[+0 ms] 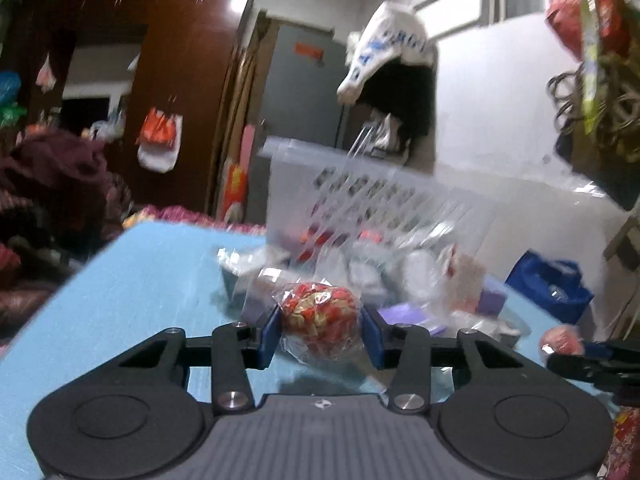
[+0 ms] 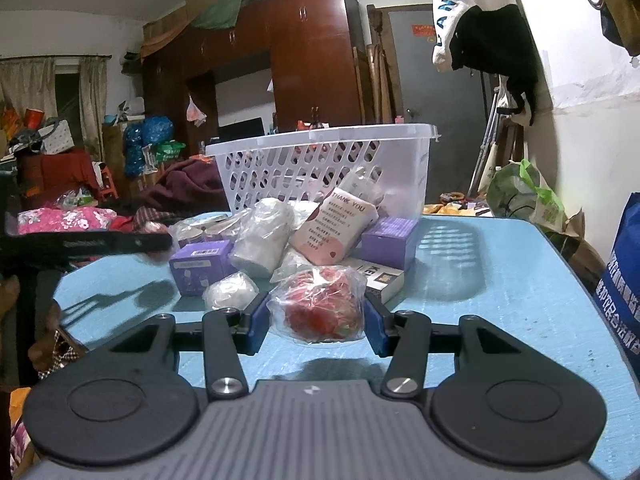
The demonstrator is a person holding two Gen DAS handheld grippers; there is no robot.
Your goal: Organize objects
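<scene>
My left gripper (image 1: pixel 320 330) is shut on a red and gold ball in clear wrap (image 1: pixel 318 312), its blue pads pressing both sides just above the blue table (image 1: pixel 140 280). My right gripper (image 2: pixel 318 320) is shut on a red ball in clear wrap (image 2: pixel 320 304), also low over the table (image 2: pixel 500 280). Behind both lies a pile: two purple boxes (image 2: pixel 200 268) (image 2: pixel 390 236), a pink "thank you" packet (image 2: pixel 336 224), a white wrapped roll (image 2: pixel 264 236) and a small white wrapped bundle (image 2: pixel 230 292). A white slotted basket (image 2: pixel 320 140) stands behind the pile, blurred in the left wrist view (image 1: pixel 360 172).
A blue bag (image 2: pixel 624 280) hangs off the table's right edge, with a green and white bag (image 2: pixel 532 196) behind it. A white printed bag (image 2: pixel 468 0) hangs on the wall. A dark wardrobe (image 2: pixel 312 52) and heaped clothes (image 2: pixel 64 216) fill the back and left.
</scene>
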